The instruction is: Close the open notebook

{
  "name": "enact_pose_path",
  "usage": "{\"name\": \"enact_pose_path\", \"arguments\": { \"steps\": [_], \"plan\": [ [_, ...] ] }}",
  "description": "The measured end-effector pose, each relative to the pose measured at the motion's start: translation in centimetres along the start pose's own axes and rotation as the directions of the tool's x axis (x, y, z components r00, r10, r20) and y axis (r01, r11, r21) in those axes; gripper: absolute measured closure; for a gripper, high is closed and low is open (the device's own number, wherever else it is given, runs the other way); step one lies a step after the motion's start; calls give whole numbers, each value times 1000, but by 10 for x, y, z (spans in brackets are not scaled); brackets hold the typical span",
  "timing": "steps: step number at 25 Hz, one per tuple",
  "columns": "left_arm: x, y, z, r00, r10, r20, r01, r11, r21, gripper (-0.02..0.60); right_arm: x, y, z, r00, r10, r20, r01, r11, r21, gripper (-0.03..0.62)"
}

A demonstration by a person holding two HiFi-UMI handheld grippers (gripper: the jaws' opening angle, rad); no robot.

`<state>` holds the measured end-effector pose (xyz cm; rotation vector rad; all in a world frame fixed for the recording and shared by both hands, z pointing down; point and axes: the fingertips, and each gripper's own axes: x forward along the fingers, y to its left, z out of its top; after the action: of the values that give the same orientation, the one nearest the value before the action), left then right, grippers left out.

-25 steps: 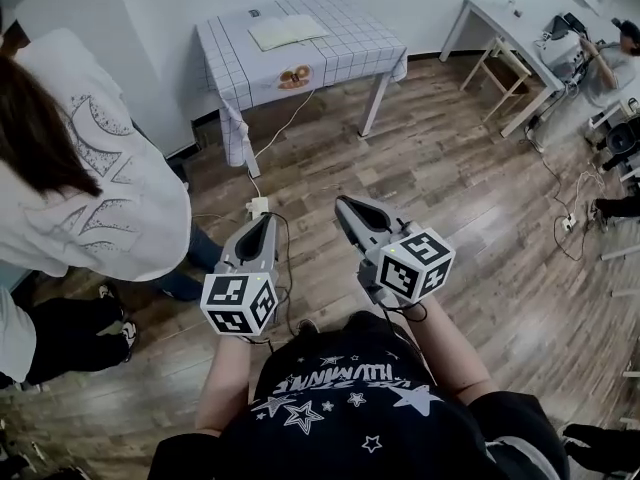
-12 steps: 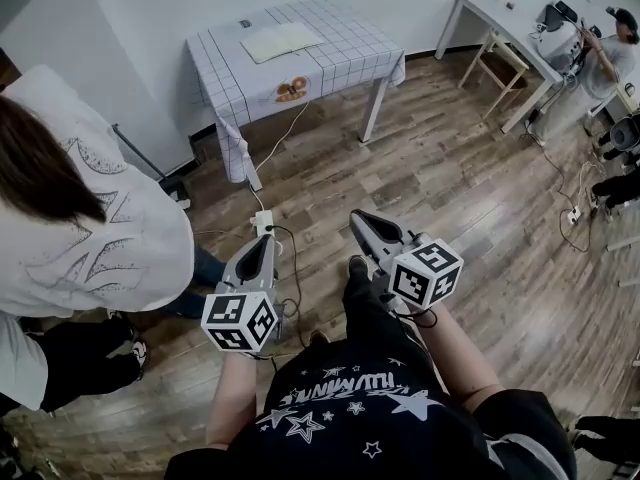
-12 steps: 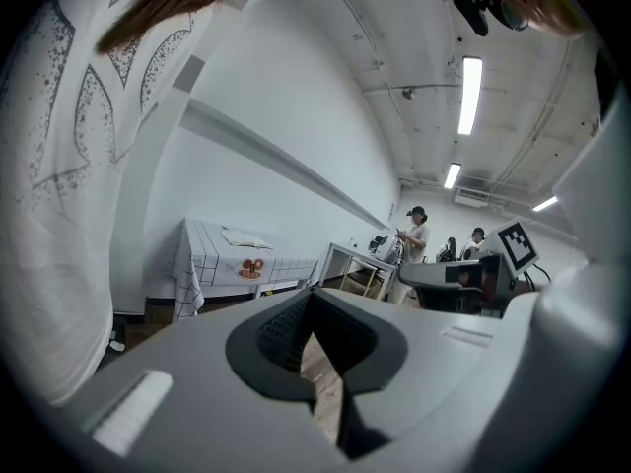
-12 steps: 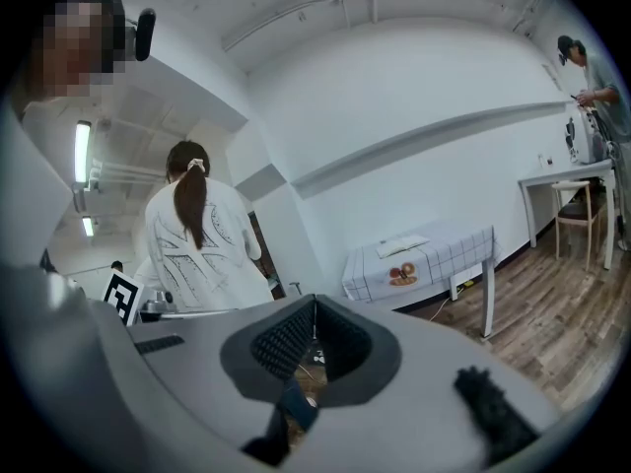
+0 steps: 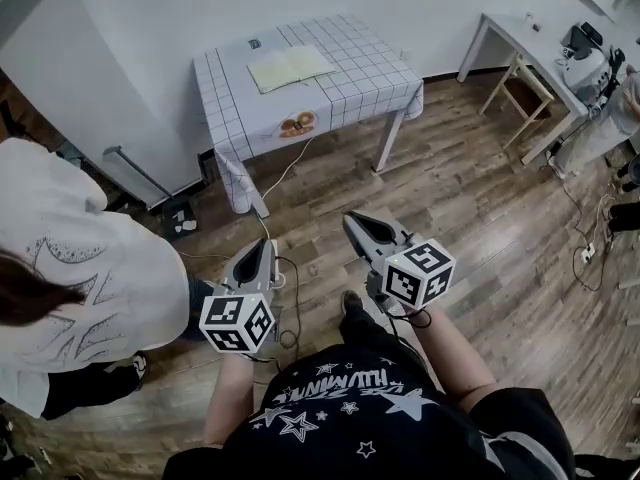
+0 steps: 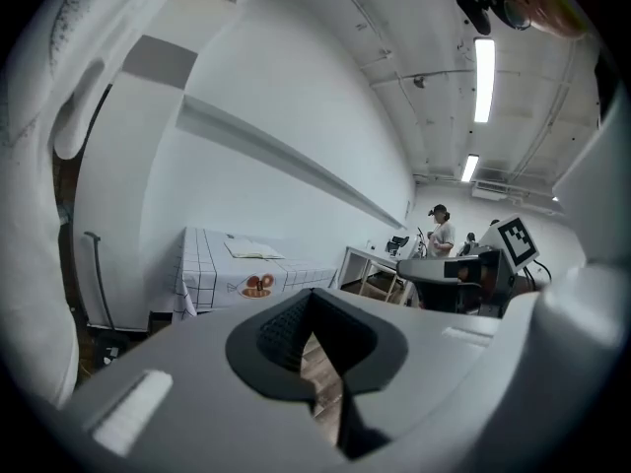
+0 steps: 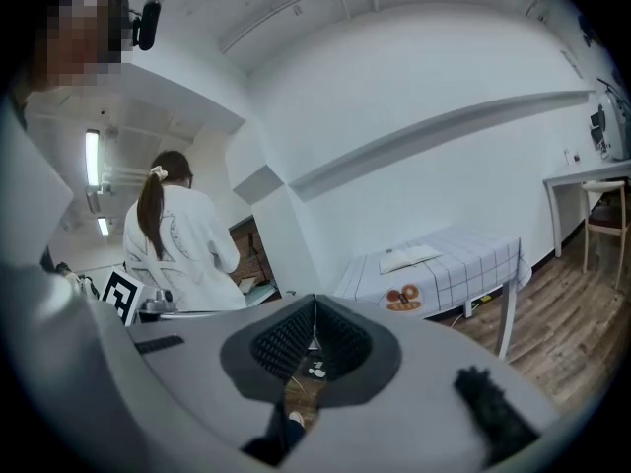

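- Two grippers, both empty: my left gripper (image 5: 261,247) and my right gripper (image 5: 350,219) each have their jaws together with nothing between them. Both point toward the table (image 5: 375,68) and are well short of it.
- Task item: the notebook (image 5: 290,66) lies open and flat on the table's checked cloth, toward the wall side of the table, well apart from both grippers.
- Step in hand, as I judge it: the approach. I should bring both grippers to the table's near edge before attempting any contact.
- Procedure: at the table, I would part one gripper's jaws, take the outer edge of one cover and fold it over the spine. The other gripper, kept closed, can press the opposite half down.
- Caution: the cloth looks loose, so I should pinch the cover only.
- Caution: a person in a white top (image 5: 90,288) stands off the table's left end, and a cable (image 5: 285,163) trails across the floor below the table's near edge. I should route between them.
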<state>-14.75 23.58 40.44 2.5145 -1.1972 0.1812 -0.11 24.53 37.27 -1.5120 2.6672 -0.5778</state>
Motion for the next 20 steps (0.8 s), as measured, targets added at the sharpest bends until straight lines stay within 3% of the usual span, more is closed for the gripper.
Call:
{"name": "enact_pose_path", "arguments": {
  "steps": [4,12,20],
  "plan": [
    [47,4,10,999,36,-29,-37,999,-3,572,16,-51,27,1000,3,9,-3,1000,26,579],
    [122,13,32,994,113,-13,-113,993,-17,572,49,-131,52,999,46,-7,-46,999,19,579],
    [167,17,57,986,168,16,-167,986,-18,572,76,-170,68,995,97,-28,-96,995,22,579]
  ]
}}
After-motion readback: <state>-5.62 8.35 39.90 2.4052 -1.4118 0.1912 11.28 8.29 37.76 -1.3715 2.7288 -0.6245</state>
